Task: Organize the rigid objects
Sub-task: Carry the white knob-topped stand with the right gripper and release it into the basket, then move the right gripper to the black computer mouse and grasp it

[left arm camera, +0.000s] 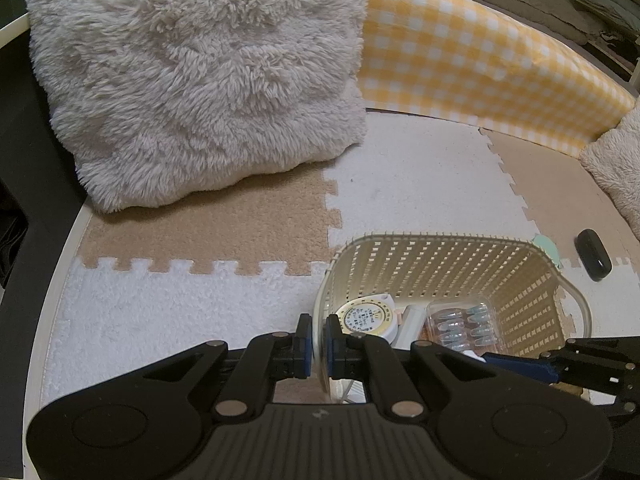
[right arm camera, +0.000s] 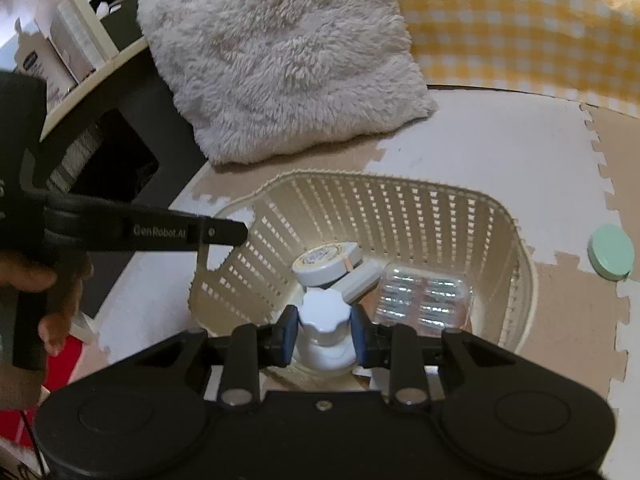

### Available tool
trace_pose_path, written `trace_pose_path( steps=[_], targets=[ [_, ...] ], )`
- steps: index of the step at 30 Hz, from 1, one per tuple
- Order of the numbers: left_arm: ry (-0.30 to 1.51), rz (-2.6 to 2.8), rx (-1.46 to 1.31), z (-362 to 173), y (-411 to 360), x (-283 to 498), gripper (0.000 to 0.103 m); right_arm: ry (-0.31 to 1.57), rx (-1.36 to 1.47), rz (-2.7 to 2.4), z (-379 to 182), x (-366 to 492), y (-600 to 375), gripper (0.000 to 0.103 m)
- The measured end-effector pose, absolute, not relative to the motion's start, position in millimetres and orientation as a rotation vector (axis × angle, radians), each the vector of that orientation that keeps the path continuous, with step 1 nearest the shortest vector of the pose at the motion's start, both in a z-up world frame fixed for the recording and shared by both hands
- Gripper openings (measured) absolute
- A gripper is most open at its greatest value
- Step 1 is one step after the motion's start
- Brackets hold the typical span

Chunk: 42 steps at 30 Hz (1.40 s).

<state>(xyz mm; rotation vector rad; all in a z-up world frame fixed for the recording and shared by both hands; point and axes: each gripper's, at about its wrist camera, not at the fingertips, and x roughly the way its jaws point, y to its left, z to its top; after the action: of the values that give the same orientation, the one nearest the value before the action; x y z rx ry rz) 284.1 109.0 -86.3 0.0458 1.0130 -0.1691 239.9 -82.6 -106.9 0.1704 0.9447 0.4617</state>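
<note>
A cream perforated basket (left arm camera: 440,264) (right arm camera: 400,208) stands on the foam mat. My left gripper (left arm camera: 318,340) is shut on the basket's left rim. Inside lie a round white tape measure (left arm camera: 368,316) (right arm camera: 326,262), a clear blister pack (left arm camera: 460,320) (right arm camera: 424,300) and a white stick-shaped item (right arm camera: 360,280). My right gripper (right arm camera: 325,336) is shut on a white bottle with a ribbed cap (right arm camera: 324,316), held over the basket's near side. The right gripper's fingers (left arm camera: 520,364) show at the basket's right in the left wrist view.
A mint round lid (right arm camera: 611,252) and a black oval case (left arm camera: 593,254) lie on the mat right of the basket. A fluffy white cushion (left arm camera: 200,80) (right arm camera: 280,60) leans against a yellow checked backrest (left arm camera: 480,48). A dark shelf unit (right arm camera: 100,120) stands left.
</note>
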Motion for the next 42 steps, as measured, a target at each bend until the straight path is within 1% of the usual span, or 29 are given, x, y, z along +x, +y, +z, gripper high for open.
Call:
trace_pose_path(
  steps=[2, 4, 6, 11, 15, 17, 18, 19, 22, 23, 24, 25, 27, 33, 36, 42],
  targets=[
    [1.013, -0.169, 0.045, -86.3, 108.8, 284.1, 0.008, 0.951, 0.167, 0.463, -109.0, 239.9, -81.2, 0.029],
    [1.013, -0.169, 0.045, -86.3, 109.0, 284.1, 0.008, 0.956, 0.162, 0.462, -110.2, 239.0, -80.1, 0.032],
    [1.013, -0.169, 0.046, -86.3, 108.6, 284.0, 0.008, 0.959, 0.153, 0.456, -110.5, 238.1, -78.8, 0.037],
    [1.013, -0.169, 0.045, -86.3, 108.5, 284.1, 0.008, 0.960, 0.152, 0.444, -109.0, 237.8, -79.9, 0.038],
    [1.013, -0.170, 0.046, -86.4, 109.0, 283.9, 0.008, 0.963, 0.158, 0.440, -107.7, 237.2, -81.3, 0.045],
    [1.013, -0.169, 0.045, -86.4, 108.8, 283.9, 0.008, 0.962, 0.173, 0.441, -105.0, 236.6, -81.8, 0.052],
    [1.013, -0.169, 0.045, -86.4, 108.9, 284.0, 0.008, 0.959, 0.180, 0.442, -102.7, 235.9, -81.9, 0.060],
    [1.013, -0.169, 0.045, -86.4, 108.7, 284.0, 0.008, 0.955, 0.185, 0.448, -100.0, 235.0, -81.9, 0.065],
    [1.013, -0.169, 0.046, -86.4, 109.0, 284.0, 0.008, 0.938, 0.194, 0.460, -90.1, 231.5, -82.6, 0.074],
    [1.013, -0.169, 0.046, -86.4, 108.9, 284.0, 0.008, 0.929, 0.195, 0.465, -85.6, 230.1, -83.4, 0.076],
    [1.013, -0.169, 0.046, -86.4, 109.0, 284.0, 0.008, 0.921, 0.198, 0.467, -81.4, 229.4, -84.2, 0.080],
    [1.013, -0.169, 0.046, -86.4, 109.0, 284.0, 0.008, 0.913, 0.200, 0.467, -77.3, 228.6, -85.7, 0.088],
    [1.013, -0.169, 0.045, -86.4, 109.0, 284.0, 0.008, 0.888, 0.210, 0.459, -67.1, 227.1, -90.9, 0.098],
    [1.013, -0.169, 0.046, -86.6, 109.0, 283.9, 0.008, 0.768, 0.147, 0.387, -35.6, 224.3, -113.9, 0.103],
    [1.013, -0.169, 0.048, -86.8, 108.8, 283.8, 0.008, 0.715, 0.126, 0.319, -25.3, 228.1, -134.6, 0.103],
    [1.013, -0.169, 0.048, -86.8, 108.6, 283.7, 0.008, 0.648, 0.140, 0.157, -26.6, 241.7, -190.1, 0.103]
  ],
)
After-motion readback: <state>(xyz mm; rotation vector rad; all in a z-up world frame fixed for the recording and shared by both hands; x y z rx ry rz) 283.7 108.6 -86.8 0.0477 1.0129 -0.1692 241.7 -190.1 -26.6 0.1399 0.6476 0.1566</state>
